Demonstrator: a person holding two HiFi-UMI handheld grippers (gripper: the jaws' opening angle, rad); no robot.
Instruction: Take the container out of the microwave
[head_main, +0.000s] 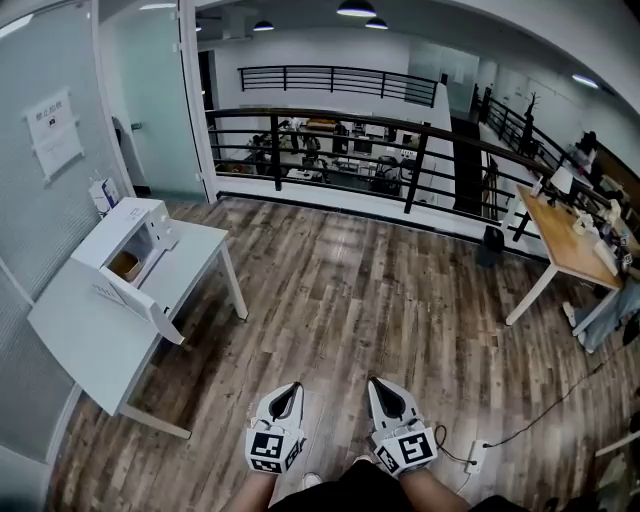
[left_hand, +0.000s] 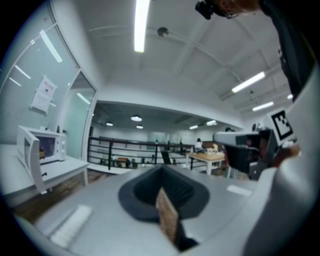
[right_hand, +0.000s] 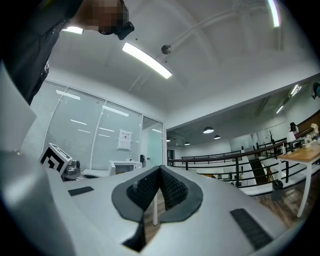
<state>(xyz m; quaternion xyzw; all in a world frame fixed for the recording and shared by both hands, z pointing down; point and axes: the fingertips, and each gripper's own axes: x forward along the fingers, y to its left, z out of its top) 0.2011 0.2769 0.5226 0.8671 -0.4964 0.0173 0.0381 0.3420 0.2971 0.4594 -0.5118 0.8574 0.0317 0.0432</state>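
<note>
Closed and empty: left tool (head_main: 290, 389), right tool (head_main: 378, 386), far from bench (head_main: 85, 340); could clip open microwave door (head_main: 137, 302) reaching container (head_main: 125, 265).

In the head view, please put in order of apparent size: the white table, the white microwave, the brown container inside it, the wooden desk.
1. White rectangular table.
2-3. White box-shaped microwave and light wooden desk look alike; the desk stands farther, so unranked.
4. Brown container inside the microwave.
</note>
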